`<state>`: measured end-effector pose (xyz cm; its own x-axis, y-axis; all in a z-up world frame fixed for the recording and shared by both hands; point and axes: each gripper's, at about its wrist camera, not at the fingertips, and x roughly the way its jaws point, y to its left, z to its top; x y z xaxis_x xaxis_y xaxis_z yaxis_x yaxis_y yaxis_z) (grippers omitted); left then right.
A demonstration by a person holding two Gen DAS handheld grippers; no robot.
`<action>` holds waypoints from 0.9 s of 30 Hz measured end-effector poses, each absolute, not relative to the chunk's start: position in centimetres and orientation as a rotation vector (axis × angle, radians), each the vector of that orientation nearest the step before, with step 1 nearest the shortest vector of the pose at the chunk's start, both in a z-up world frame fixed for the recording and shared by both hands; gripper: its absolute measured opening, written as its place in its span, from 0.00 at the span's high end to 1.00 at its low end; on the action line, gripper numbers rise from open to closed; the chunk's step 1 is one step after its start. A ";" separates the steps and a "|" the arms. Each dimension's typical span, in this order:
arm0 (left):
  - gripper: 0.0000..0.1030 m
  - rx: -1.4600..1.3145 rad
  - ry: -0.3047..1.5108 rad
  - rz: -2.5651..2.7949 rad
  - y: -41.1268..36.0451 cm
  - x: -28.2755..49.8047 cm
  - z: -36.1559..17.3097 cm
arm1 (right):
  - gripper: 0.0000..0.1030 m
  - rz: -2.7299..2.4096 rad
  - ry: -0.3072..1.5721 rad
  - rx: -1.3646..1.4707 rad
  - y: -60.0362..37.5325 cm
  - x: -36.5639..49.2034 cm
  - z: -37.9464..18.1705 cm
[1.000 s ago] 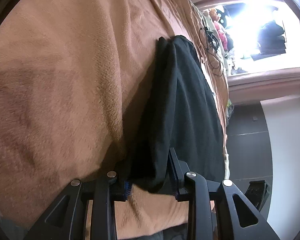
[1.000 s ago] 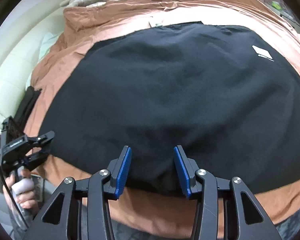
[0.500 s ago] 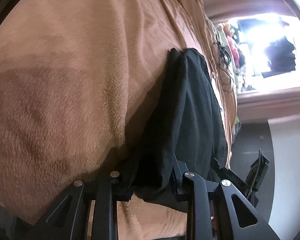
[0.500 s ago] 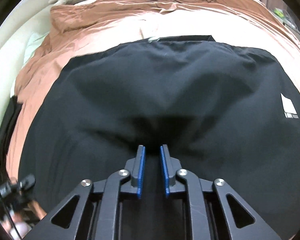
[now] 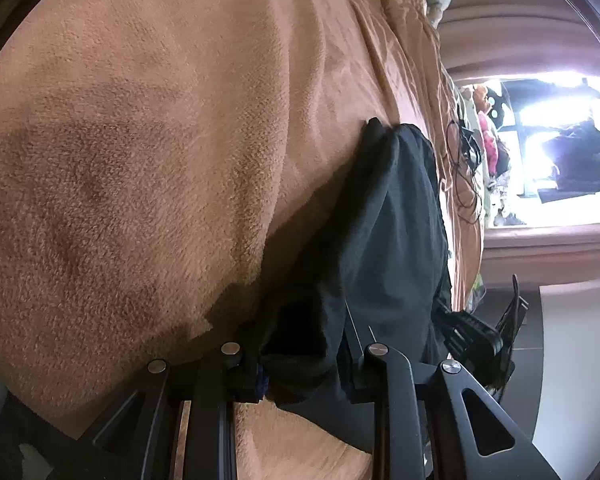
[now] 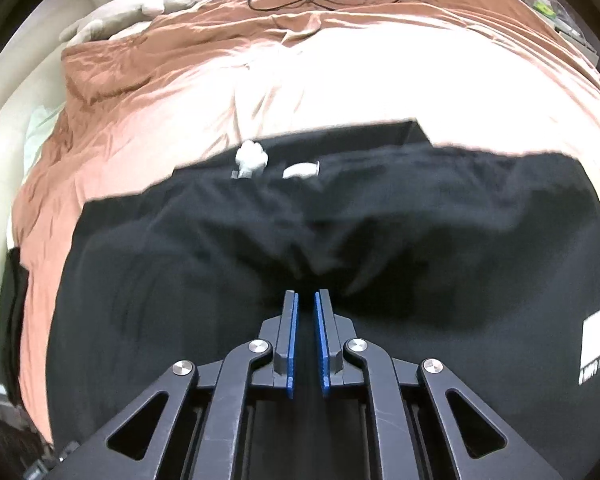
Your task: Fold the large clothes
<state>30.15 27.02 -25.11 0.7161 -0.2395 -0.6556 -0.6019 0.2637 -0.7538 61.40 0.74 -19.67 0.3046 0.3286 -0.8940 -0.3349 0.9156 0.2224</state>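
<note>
The black garment (image 6: 260, 280) lies on the brown bedspread (image 5: 140, 160). Left gripper (image 5: 304, 364) pinches a bunched edge of it; right gripper (image 6: 306, 300), jaws just closing, nips a blurred ridge, apparently caught between the pads.

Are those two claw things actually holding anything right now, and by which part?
Both hold the black garment. The left tool has a bunched corner of its edge between its fingers. The right tool, whose jaws have just been closing, pinches a fold in the fabric's middle.
</note>
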 end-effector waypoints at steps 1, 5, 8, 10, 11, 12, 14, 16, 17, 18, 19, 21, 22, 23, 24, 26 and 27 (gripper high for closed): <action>0.73 -1.316 0.784 0.285 27.0 30.2 -25.1 | 0.90 0.447 1.177 -0.008 0.9 61.9 -19.5; 0.82 -1.285 0.786 0.292 26.7 30.0 -24.6 | 0.90 0.476 1.162 -0.042 0.8 62.1 -17.8; 0.87 -1.277 0.764 0.267 26.6 29.7 -23.6 | 0.89 0.534 1.124 -0.040 0.0 59.7 -15.6; 0.88 -1.267 0.753 0.256 26.4 29.7 -22.8 | 0.89 0.555 1.106 -0.056 -0.7 57.5 -14.6; 0.89 -1.261 0.747 0.250 26.2 29.7 -22.3 | 0.89 0.563 1.107 -0.049 -0.9 56.8 -14.3; 0.89 -1.253 0.742 0.246 26.1 29.7 -21.8 | 0.89 0.576 1.114 -0.035 -1.4 55.8 -14.1; 0.89 -1.231 0.738 0.246 25.8 29.7 -20.7 | 0.89 0.587 1.125 -0.023 -2.1 54.4 -13.9; 0.89 -1.206 0.725 0.231 25.3 29.8 -19.5 | 0.89 0.604 1.128 -0.013 -2.7 52.9 -13.8; 0.90 -1.199 0.718 0.222 25.2 29.9 -19.0 | 0.89 0.615 1.131 -0.006 -3.0 52.3 -13.7; 0.90 -1.191 0.710 0.210 25.0 29.9 -18.5 | 0.89 0.624 1.135 0.001 -3.2 51.7 -13.8; 0.90 -1.185 0.704 0.200 24.8 30.0 -18.0 | 0.89 0.632 1.140 0.009 -3.6 50.7 -13.9; 0.90 -1.172 0.692 0.177 24.5 30.2 -16.9 | 0.89 0.638 1.143 0.025 -4.3 49.4 -14.2; 0.90 -1.164 0.689 0.168 24.4 30.4 -16.4 | 0.89 0.637 1.141 0.037 -4.7 48.6 -14.3; 0.90 -1.151 0.685 0.159 24.1 30.5 -15.8 | 0.89 0.640 1.142 0.049 -5.1 48.2 -14.5; 0.90 -1.141 0.682 0.151 24.0 30.6 -15.3 | 0.89 0.649 1.141 0.070 -5.7 47.6 -14.6; 0.90 -1.112 0.668 0.119 23.4 30.9 -14.0 | 0.89 0.654 1.140 0.099 -6.6 46.3 -15.1; 0.90 -1.097 0.662 0.106 22.9 31.1 -13.3 | 0.89 0.654 1.143 0.100 -6.9 45.7 -15.5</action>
